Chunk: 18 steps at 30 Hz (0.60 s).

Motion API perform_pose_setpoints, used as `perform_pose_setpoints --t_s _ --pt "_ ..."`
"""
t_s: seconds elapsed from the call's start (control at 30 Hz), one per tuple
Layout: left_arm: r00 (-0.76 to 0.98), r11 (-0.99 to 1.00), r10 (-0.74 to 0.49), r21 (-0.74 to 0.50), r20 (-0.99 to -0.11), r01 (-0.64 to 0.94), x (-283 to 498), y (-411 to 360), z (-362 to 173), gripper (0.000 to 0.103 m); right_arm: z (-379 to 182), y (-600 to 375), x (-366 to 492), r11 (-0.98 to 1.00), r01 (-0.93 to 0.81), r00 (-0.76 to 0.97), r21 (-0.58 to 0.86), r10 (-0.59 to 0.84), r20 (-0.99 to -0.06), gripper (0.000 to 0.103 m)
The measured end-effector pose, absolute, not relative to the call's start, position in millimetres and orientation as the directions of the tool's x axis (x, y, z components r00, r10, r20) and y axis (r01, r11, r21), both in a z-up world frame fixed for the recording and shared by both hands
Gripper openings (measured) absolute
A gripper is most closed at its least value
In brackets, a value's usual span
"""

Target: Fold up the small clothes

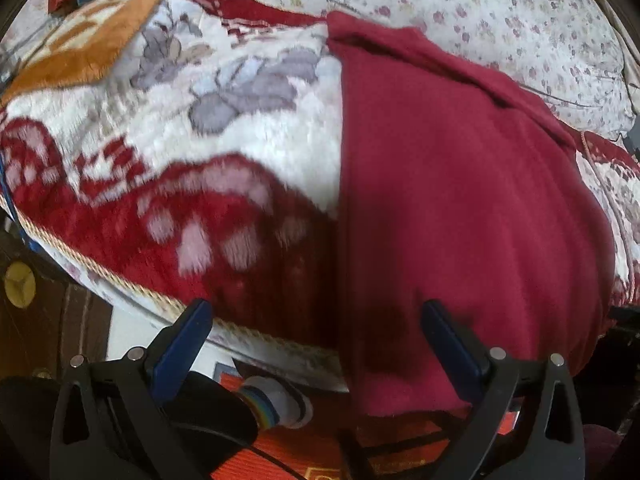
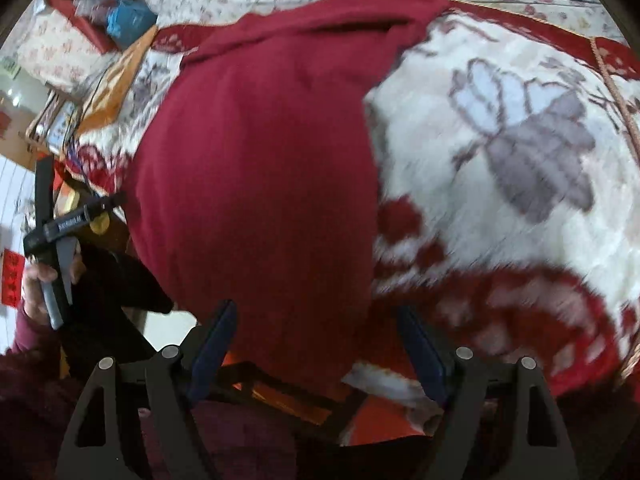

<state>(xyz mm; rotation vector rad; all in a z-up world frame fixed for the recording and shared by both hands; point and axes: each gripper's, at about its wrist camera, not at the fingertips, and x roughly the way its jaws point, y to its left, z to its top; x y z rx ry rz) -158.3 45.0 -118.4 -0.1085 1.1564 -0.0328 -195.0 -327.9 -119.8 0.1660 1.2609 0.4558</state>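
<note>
A dark red garment (image 1: 460, 200) lies spread flat on a plush white-and-red blanket (image 1: 240, 140), and its near end hangs over the bed's front edge. My left gripper (image 1: 316, 316) is open just above that edge. Its right finger is over the garment's lower left part and its left finger is over the blanket's corded border. In the right wrist view the garment (image 2: 260, 160) fills the middle. My right gripper (image 2: 316, 316) is open wide, and the garment's hanging hem lies between its fingers without the pads pressing on it.
A floral sheet (image 1: 480, 8) covers the bed behind the blanket (image 2: 500, 220). An orange patterned cloth (image 1: 92, 36) lies at the far left. Below the bed edge are an orange floor mat (image 1: 280, 452) and a white rainbow-striped sock or shoe (image 1: 276, 400). A hand (image 2: 36, 280) grips the left gripper's handle.
</note>
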Motion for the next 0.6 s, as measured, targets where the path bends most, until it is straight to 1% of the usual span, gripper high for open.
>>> perform_pose_setpoints --t_s 0.07,0.2,0.33,0.4,0.6 --pt "0.394 0.994 -0.082 -0.103 -0.915 -0.032 -160 44 -122 0.103 -125 -321 -196 0.887 -0.253 0.210 0.386 0.439 -0.873 0.076" --pt "0.387 0.994 -0.093 -0.107 -0.918 -0.015 -162 41 -126 0.103 -124 -317 -202 0.869 -0.286 0.218 0.404 0.470 -0.856 0.073" --pt "0.360 0.991 -0.120 -0.133 -0.925 -0.012 -162 40 -134 0.103 -128 -321 -200 0.866 -0.262 0.226 0.426 0.484 -0.845 0.074" --pt "0.360 0.991 -0.121 -0.133 -0.925 -0.008 -163 39 -134 0.103 -130 -319 -200 0.867 -0.266 0.234 0.422 0.483 -0.844 0.076" --pt "0.363 0.991 -0.121 -0.131 -0.924 -0.002 -165 35 -135 0.101 -130 -316 -196 0.862 -0.256 0.226 0.438 0.494 -0.839 0.076"
